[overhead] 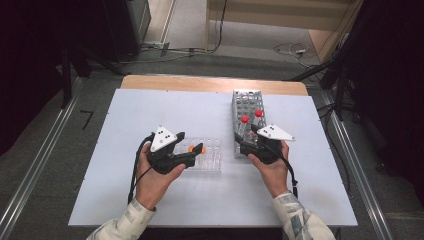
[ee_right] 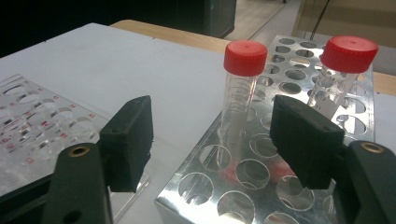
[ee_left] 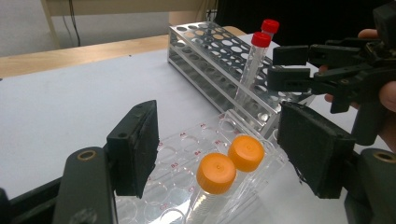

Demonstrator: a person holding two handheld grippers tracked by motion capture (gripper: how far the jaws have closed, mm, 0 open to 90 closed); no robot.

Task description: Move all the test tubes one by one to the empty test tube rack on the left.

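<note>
While two orange-capped tubes (ee_left: pixel 229 163) already stand in the clear rack (ee_left: pixel 187 163), two red-capped tubes (ee_right: pixel 243 93) remain in the metal rack (ee_right: pixel 289 74); right gripper (ee_right: pixel 212 135) brackets the nearer tube, unpinched; left gripper (ee_left: pixel 217 149) parted, empty.

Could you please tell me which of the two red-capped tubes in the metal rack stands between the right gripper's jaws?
The nearer red-capped tube, on the left in the right gripper view, stands between the open jaws, untouched. The other red-capped tube stands behind the right-hand jaw.
</note>
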